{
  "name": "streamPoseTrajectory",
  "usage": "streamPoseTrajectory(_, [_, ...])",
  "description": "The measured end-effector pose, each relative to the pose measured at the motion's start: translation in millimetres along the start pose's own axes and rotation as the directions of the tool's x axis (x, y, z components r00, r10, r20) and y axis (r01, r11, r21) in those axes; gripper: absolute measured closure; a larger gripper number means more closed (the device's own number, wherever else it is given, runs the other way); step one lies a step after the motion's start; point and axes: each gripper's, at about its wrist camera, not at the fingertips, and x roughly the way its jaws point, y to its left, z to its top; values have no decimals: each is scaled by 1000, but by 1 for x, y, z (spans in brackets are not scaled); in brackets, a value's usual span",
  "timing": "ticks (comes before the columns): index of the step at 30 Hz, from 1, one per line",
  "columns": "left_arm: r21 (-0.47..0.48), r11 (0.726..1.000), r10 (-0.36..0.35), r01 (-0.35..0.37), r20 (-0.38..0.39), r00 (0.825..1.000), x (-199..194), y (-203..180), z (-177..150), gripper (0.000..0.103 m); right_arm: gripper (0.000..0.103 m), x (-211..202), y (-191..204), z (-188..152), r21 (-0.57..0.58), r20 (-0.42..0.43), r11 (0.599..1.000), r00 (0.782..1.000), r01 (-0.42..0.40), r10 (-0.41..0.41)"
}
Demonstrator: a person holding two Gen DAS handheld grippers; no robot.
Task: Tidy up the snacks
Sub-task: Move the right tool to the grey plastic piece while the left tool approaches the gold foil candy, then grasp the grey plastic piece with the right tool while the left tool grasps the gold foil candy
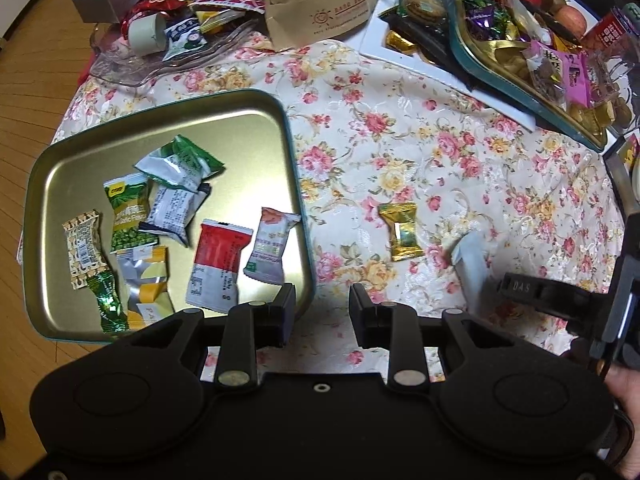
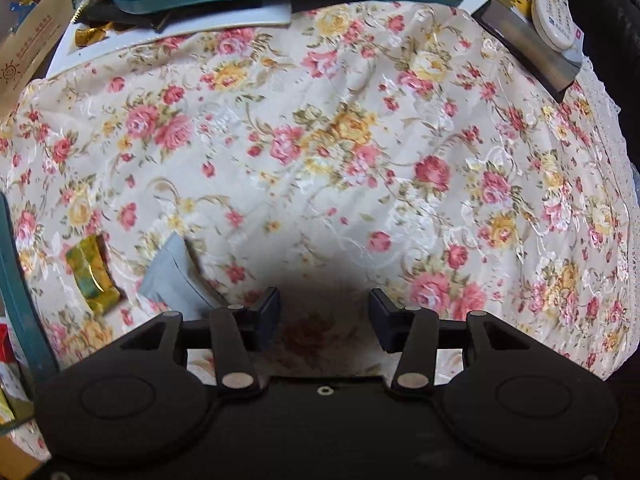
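Your left gripper [image 1: 322,310] hangs over the tin tray's [image 1: 298,168] rim, jaws apart and empty; your right gripper [image 2: 324,316] is likewise empty. On the floral worktop [image 1: 400,140] lies a gold candy [image 1: 401,232]: light, crinkly, probably slippery. Its long axis points away from you; pinch across the middle.

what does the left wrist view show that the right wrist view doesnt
Only the left wrist view: the inside of the gold tin holding wrapped snacks, such as a red and white packet, and the left gripper, its fingers apart over the cloth with nothing between them.
Only the right wrist view: the right gripper, also holding nothing, and a white oval case.
Both: the floral tablecloth, the gold candy and the grey packet beside it.
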Motion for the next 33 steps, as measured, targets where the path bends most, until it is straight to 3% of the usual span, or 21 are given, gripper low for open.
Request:
streamPoseTrajectory(4, [13, 1000, -16, 16, 3, 1000, -1, -15, 2, 63, 53, 1, -23, -2, 14, 4, 1000, 1000, -8, 8])
streamPoseTrajectory(9, [24, 999, -33, 32, 5, 999, -1, -28, 5, 63, 52, -19, -42, -2, 22, 110, 990, 985, -140, 136])
streamPoseTrajectory(13, [13, 1000, -15, 15, 6, 1000, 1, -25, 6, 63, 52, -35, -29, -8, -74, 173, 977, 963, -198, 208])
streamPoseTrajectory(18, [-30, 1000, -8, 8, -5, 1000, 4, -11, 5, 63, 51, -42, 11, -17, -224, 184, 953, 952, -202, 245])
streamPoseTrajectory(25, [-43, 999, -22, 22, -1, 1000, 2, -5, 6, 63, 51, -25, 32, -23, -252, 158, 955, 967, -157, 201])
streamPoseTrajectory(27, [-34, 999, -26, 26, -1, 1000, 3, -6, 6, 63, 55, -20, 33, -24, -256, 156, 957, 971, -135, 178])
streamPoseTrajectory(31, [-22, 999, -47, 47, -4, 999, 4, -10, 6, 63, 77, -16, 26, -23, -245, 129, 960, 977, -135, 170])
streamPoseTrajectory(33, [-21, 998, -62, 62, -3, 998, 5, -12, 6, 63, 81, -14, 22, -22, -232, 119, 966, 982, -115, 146])
